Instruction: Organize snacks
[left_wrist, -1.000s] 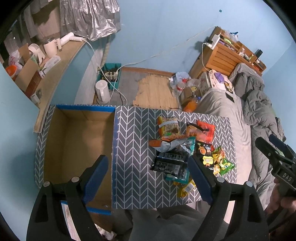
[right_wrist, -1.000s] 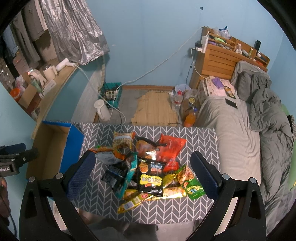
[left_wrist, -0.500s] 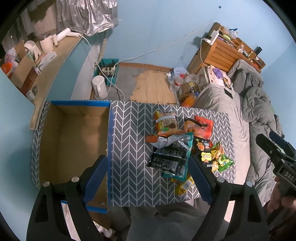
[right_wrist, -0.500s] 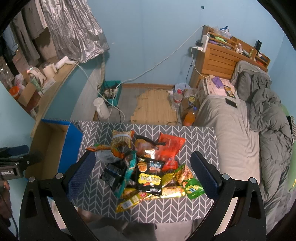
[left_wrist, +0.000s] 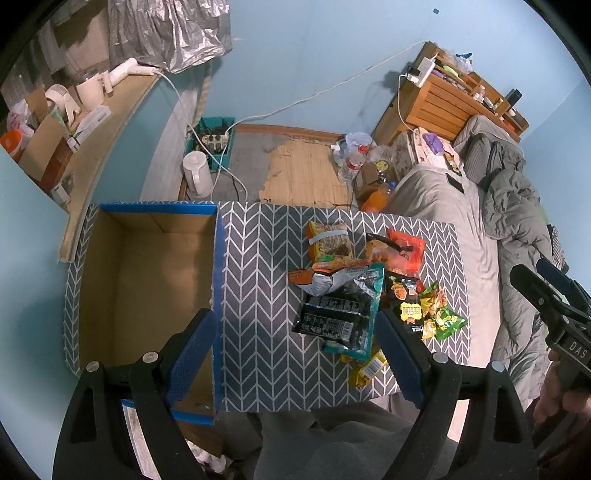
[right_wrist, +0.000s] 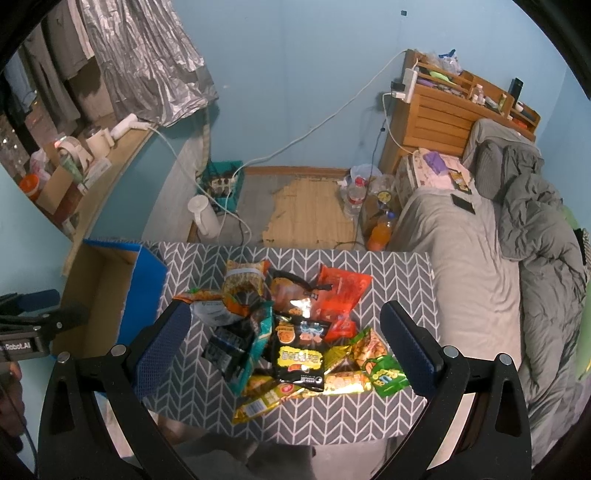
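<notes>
under black packet, half-hidden snacks

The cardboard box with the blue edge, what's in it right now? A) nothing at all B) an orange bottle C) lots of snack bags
A: the cardboard box shows only its bare brown bottom, while the snack bags all lie in a pile on the zigzag table beside it.

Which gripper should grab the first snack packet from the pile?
Right. The open right gripper hangs directly above the pile of colourful snack packets; the open left gripper straddles bare tabletop beside the empty cardboard box.
</notes>
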